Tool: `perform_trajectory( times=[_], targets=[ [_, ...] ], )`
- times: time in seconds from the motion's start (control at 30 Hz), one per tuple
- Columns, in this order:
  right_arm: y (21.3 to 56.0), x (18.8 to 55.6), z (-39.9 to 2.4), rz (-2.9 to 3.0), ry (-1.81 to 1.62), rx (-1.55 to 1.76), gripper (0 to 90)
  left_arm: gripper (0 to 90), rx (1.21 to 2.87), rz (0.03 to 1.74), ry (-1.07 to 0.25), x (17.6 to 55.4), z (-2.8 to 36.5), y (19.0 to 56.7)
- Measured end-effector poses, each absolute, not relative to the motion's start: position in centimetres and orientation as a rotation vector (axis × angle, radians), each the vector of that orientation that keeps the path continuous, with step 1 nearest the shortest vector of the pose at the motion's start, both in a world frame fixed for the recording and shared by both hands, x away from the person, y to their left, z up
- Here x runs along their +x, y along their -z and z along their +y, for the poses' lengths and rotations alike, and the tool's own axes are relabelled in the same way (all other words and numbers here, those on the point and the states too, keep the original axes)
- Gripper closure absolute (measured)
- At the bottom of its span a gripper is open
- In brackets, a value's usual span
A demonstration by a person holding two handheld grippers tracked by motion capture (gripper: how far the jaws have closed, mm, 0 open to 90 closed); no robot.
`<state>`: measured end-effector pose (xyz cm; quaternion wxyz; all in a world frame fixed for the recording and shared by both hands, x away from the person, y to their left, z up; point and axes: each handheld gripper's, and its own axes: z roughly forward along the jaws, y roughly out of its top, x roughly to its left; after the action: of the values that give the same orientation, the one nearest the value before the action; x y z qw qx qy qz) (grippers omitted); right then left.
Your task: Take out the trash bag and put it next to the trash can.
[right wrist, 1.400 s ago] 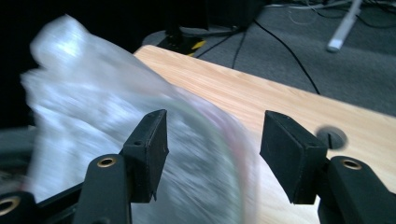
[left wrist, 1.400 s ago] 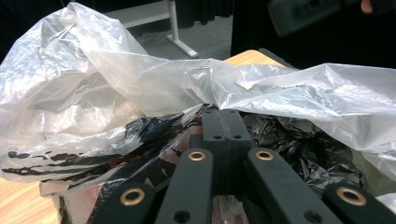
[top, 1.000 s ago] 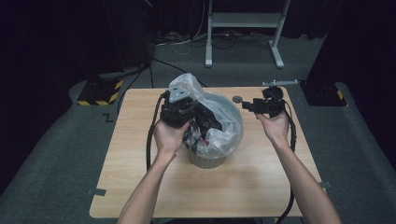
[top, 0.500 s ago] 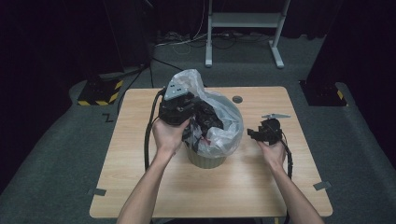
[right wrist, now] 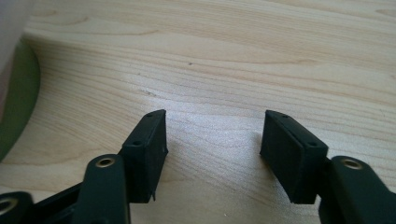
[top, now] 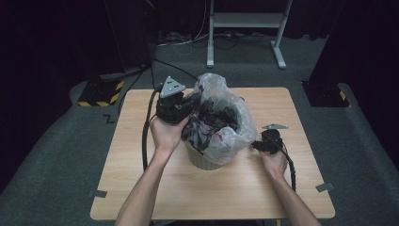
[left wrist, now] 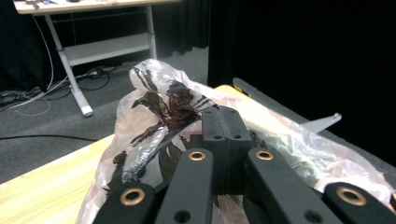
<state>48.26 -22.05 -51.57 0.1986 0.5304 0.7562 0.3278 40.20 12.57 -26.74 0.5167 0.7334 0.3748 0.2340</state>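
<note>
Dark curtains and grey carpet surround your light wooden table [top: 141, 188]; no brand, label or readable writing shows on anything, the nearest to a mark being a Z-shaped piece of tape [top: 109, 119] on the carpet to the left of the table.

Item: pale green bin [top: 207, 161], standing near the middle of the table, lined with a clear plastic bag [top: 230, 139]. The bag rises above the bin's rim and carries dark contents and a spot of pink; its film spills over the side of the bin nearest your right hand.

Item: left gripper [top: 188, 106], held in your left hand [top: 165, 134] at the left side of the bin, level with the rim. Its jaws are pressed together on the bag's film; in the left gripper view the crumpled plastic [left wrist: 154, 116] bunches up around and beyond the closed black jaws.

Item: right gripper [top: 256, 145], in your right hand [top: 274, 162], low over the table just to the right of the bin. Its jaws have just been opening and stand wide apart with nothing between them; in the right gripper view only bare tabletop [right wrist: 233, 60] lies beyond them, and the bin's green wall [right wrist: 16, 102] curves in at the left edge.

Item: black-and-yellow striped block [top: 101, 92], on the floor well beyond the table's far left corner.

Item: white metal stand [top: 244, 28], on the floor well behind the table.
</note>
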Motion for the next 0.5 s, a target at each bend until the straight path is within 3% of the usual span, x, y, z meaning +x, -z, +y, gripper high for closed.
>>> perform_trajectory(
  times=[0.2, 0.3, 0.43, 0.5],
  targets=[
    [52.3, 48.2, -21.4, 2.094, -0.911, 1.401, 28.6, 90.0, 1.75, 0.888, -0.577, 39.7, 12.7, 25.6],
    [51.7, 48.3, -21.7, 2.114, -0.898, 1.458, 41.0, 90.0, 1.764, 0.895, -0.576, 39.8, 12.8, 25.8],
    [50.2, 48.4, -23.5, 2.09, -1.073, 1.554, 41.2, 90.0, 1.782, 0.907, -0.566, 40.0, 13.1, 26.5],
    [47.8, 48.4, -24.4, 2.073, -1.179, 1.553, 41.3, 90.0, 1.791, 0.913, -0.553, 40.1, 13.0, 26.8]
  ],
)
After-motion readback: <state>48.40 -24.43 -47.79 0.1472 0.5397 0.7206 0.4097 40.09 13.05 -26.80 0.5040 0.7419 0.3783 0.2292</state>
